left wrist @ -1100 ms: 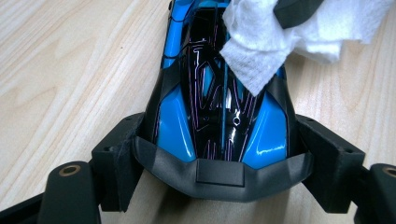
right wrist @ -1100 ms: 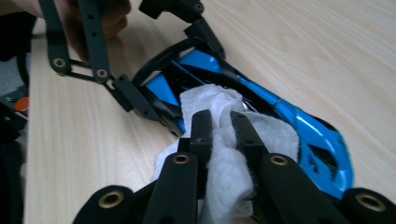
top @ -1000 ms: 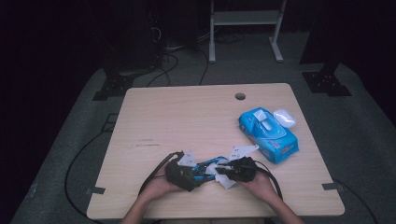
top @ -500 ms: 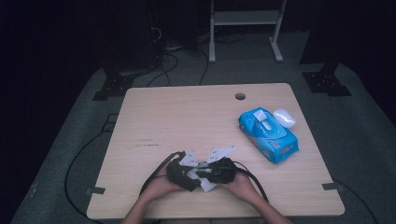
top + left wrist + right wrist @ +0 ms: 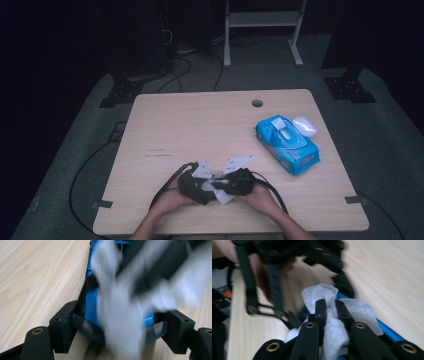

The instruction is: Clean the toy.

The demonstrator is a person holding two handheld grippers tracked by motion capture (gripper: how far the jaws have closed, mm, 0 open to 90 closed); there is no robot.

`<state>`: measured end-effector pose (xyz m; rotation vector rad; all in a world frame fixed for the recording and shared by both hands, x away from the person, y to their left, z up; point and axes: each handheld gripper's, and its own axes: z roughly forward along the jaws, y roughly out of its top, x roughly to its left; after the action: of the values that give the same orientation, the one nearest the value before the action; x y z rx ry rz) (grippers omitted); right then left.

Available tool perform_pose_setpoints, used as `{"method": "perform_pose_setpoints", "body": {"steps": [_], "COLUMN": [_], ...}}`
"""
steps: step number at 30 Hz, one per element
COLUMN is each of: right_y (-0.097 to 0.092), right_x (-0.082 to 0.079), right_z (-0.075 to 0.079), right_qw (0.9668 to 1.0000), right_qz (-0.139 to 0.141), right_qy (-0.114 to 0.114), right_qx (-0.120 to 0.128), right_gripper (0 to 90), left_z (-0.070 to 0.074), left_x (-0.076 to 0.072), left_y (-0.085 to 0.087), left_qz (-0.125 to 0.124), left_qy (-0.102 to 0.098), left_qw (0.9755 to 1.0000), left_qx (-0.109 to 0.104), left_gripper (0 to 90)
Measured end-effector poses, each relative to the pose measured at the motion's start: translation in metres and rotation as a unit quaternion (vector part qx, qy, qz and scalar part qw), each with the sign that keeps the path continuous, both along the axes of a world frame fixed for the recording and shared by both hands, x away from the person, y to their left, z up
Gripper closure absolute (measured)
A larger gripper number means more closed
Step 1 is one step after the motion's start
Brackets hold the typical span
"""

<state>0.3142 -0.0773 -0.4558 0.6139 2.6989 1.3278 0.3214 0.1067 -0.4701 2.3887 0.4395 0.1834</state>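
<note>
Showing no legible print, blue pack (image 5: 287, 144).

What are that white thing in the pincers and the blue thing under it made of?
The white wipe looks like soft, matte nonwoven cloth or paper: fuzzy, crumpled, bunched between the right gripper jaws. The blue object in the left gripper seems hard glossy plastic, since it shines; what it is, I cannot tell.
</note>
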Motion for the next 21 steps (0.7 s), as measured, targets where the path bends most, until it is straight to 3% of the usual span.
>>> {"method": "perform_pose_setpoints", "body": {"steps": [1,4,7,9,12,15,18,21], "right_y": [0.009,0.009,-0.003,-0.015,-0.018,-0.002,0.017,0.014], "right_x": [-0.002,0.000,0.004,0.009,0.015,0.016,0.016,0.018], "right_z": [-0.001,0.000,0.004,0.007,0.008,0.007,0.007,0.007], "right_qw": [0.9999,0.9999,0.9999,0.9997,0.9992,0.9997,1.0000,0.9999], "right_qz": [0.010,0.013,-0.002,-0.025,-0.040,-0.022,-0.003,-0.009], "right_qy": [-0.007,-0.006,-0.011,-0.007,0.006,0.011,0.004,0.001], "right_qx": [-0.005,-0.006,-0.012,-0.005,0.001,0.005,-0.007,-0.014], "right_gripper": [81.9,82.0,82.2,82.2,82.2,82.2,82.2,82.2], "left_z": [0.000,0.000,0.000,0.000,0.000,0.000,0.000,0.000], "left_x": [0.000,0.000,0.000,0.001,0.000,0.000,0.000,-0.001], "left_y": [0.002,0.003,0.003,0.004,0.002,0.001,0.003,0.003], "left_qz": [0.000,0.000,-0.002,-0.003,-0.003,0.000,0.000,-0.001], "left_qy": [0.002,0.002,0.003,0.003,0.001,0.000,0.004,0.002], "left_qw": [1.0000,1.0000,1.0000,1.0000,1.0000,1.0000,1.0000,1.0000], "left_qx": [-0.001,-0.003,-0.001,-0.001,0.001,0.000,-0.003,-0.003], "left_gripper": [23.7,23.7,23.7,23.7,23.7,23.7,23.7,23.7]}}
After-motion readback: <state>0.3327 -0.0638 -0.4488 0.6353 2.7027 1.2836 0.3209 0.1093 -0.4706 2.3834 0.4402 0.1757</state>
